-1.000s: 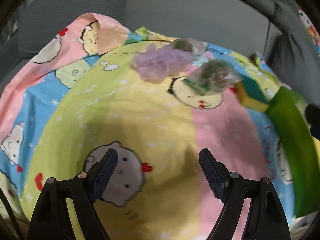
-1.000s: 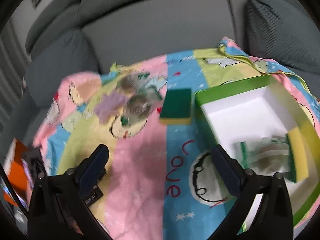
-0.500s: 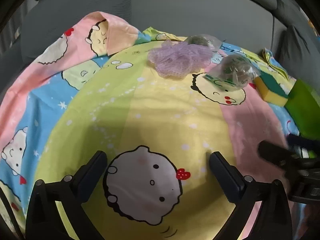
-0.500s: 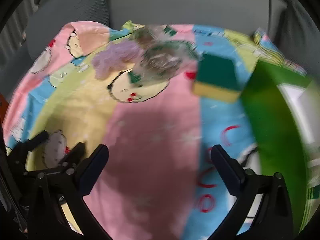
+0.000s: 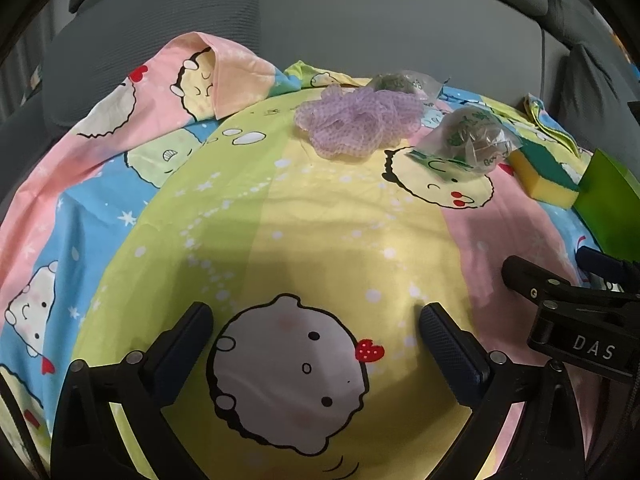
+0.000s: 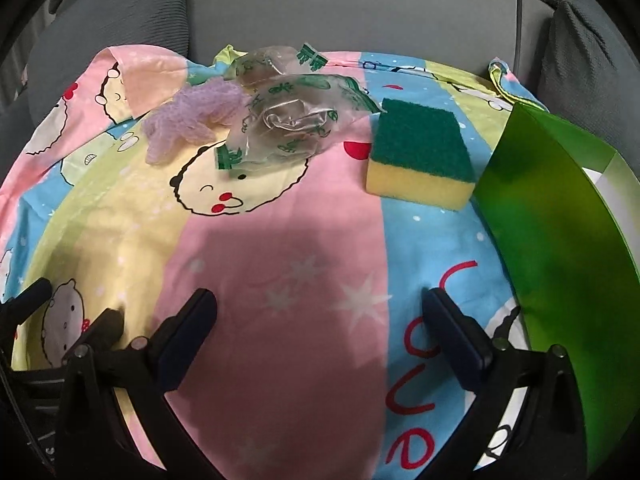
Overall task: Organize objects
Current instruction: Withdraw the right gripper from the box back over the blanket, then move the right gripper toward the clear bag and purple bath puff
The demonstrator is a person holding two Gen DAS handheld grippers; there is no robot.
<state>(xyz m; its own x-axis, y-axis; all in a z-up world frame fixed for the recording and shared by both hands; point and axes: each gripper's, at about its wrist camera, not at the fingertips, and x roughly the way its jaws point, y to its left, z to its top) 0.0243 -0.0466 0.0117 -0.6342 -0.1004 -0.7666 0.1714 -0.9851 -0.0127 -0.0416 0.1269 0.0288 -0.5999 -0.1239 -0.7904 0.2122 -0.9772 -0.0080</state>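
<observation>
- Right wrist view: the yellow foam sponge with a dark green scouring top (image 6: 420,158) lies on the cartoon-print bedsheet (image 6: 280,260), just beside the green cardboard box (image 6: 548,240), on its left.
- The right gripper (image 6: 320,328) has its jaws wide apart and empty; the sponge lies ahead, slightly right.
- Its long axis runs mostly away from the jaws.
- The left gripper (image 5: 316,340), jaws just opened and empty, is farther from the box, so I judge the right hand nearer.

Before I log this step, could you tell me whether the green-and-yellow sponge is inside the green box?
No, the green-and-yellow sponge lies on the cartoon-print sheet, just outside the green box.
</observation>
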